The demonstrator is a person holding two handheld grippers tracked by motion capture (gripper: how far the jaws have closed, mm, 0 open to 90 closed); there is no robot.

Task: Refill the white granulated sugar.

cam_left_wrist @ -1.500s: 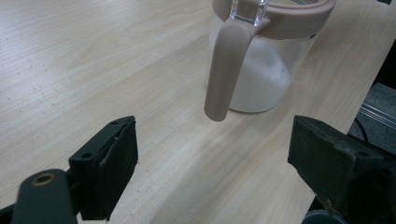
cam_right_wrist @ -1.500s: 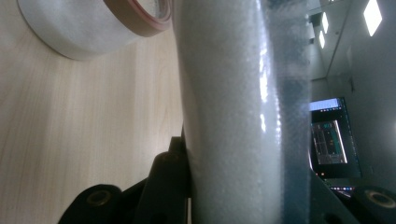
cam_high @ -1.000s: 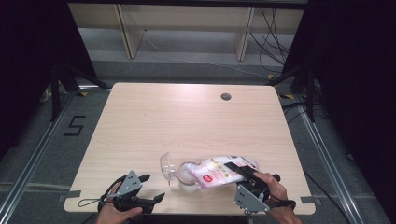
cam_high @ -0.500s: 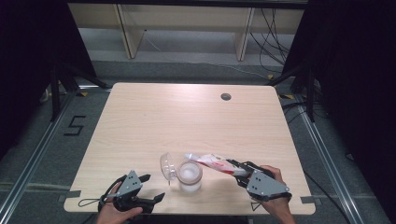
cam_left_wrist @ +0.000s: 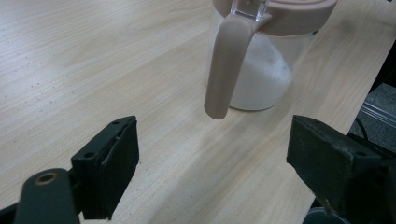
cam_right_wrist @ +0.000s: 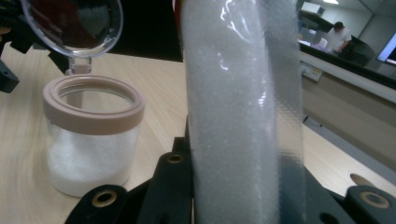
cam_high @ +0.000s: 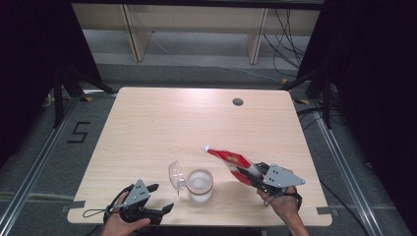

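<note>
Bag (cam_high: 229, 159) of white grains sits pinched in my right claw (cam_high: 252, 173), slanting up and away from the jar (cam_high: 199, 186), its sealed tip pointing toward the table's (cam_high: 162, 123) middle. In the right gripper view the bag (cam_right_wrist: 238, 112) rises between my jaws, which press on it from both sides. Just left of it the jar stands near the table's front edge, partly filled with white grains, its clear lid (cam_high: 176, 174) flipped up on the hinge. My left claw (cam_high: 156, 199) rests spread wide, empty, aimed at the jar's handle (cam_left_wrist: 227, 65) without touching.
</note>
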